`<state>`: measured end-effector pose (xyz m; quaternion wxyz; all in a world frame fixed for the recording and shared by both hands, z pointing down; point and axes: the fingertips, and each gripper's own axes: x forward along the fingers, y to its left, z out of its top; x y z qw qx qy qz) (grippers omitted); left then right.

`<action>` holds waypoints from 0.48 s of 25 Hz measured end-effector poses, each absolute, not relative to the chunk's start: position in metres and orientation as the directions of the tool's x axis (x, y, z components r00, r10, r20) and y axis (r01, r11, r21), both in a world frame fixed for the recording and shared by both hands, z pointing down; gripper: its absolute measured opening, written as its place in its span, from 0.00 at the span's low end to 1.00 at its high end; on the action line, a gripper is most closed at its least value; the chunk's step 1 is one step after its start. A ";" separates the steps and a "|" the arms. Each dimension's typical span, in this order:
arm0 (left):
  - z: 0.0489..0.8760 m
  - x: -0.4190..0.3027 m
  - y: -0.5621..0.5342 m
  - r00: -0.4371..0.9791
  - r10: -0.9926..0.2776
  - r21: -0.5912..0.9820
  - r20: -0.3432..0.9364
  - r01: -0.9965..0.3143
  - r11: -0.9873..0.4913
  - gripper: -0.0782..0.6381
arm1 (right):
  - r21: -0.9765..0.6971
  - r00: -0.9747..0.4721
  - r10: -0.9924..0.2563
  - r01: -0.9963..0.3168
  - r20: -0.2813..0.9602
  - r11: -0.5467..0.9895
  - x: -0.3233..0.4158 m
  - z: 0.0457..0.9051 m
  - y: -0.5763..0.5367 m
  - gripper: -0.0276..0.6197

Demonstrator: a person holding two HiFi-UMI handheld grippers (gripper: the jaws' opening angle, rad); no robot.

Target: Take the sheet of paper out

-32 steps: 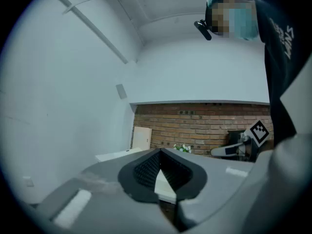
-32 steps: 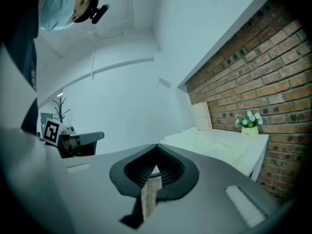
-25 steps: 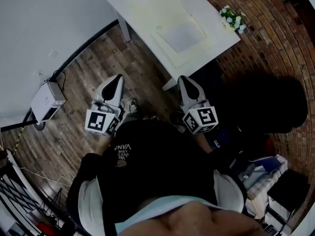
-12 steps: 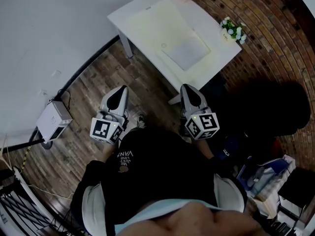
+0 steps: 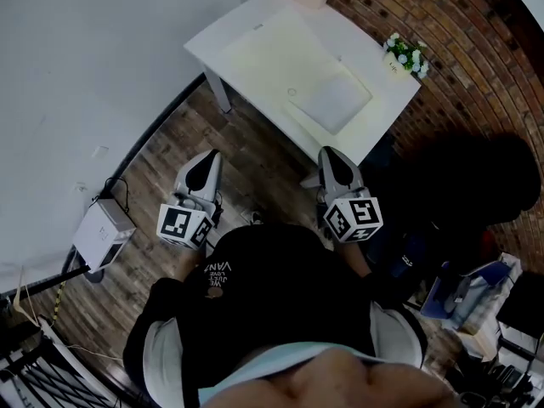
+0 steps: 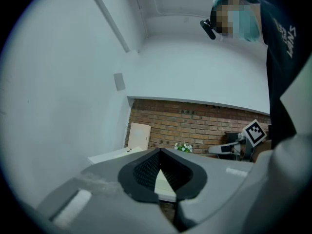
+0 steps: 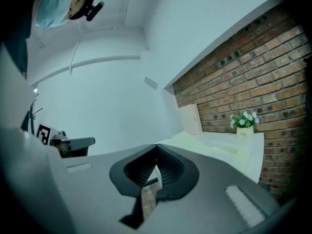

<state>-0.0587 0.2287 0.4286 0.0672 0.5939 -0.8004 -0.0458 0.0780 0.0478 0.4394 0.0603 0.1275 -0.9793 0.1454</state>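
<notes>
A white table (image 5: 361, 42) is seen by the brick wall (image 5: 480, 53). The sheet of paper (image 5: 331, 100) is laid flat on the table, on a big cream mat (image 5: 272, 53), near the table's front edge. A small pot of flowers (image 5: 406, 54) is set at the table's far corner by the wall; the writing on the pot is too small to be read. The left gripper (image 5: 206, 160) and the right gripper (image 5: 333, 156) are held low in front of the table, apart from it. The jaws of both are pressed together, and nothing is held in them. The words "JUST", "LOVE" and "VAN" are printed on the person's black top (image 5: 255, 296).
</notes>
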 end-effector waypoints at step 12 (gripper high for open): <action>0.442 -0.091 0.198 -0.182 -0.980 0.152 0.075 -0.970 0.192 0.11 | -0.293 -0.928 -0.328 -0.367 0.175 0.883 0.063 0.450 0.024 0.04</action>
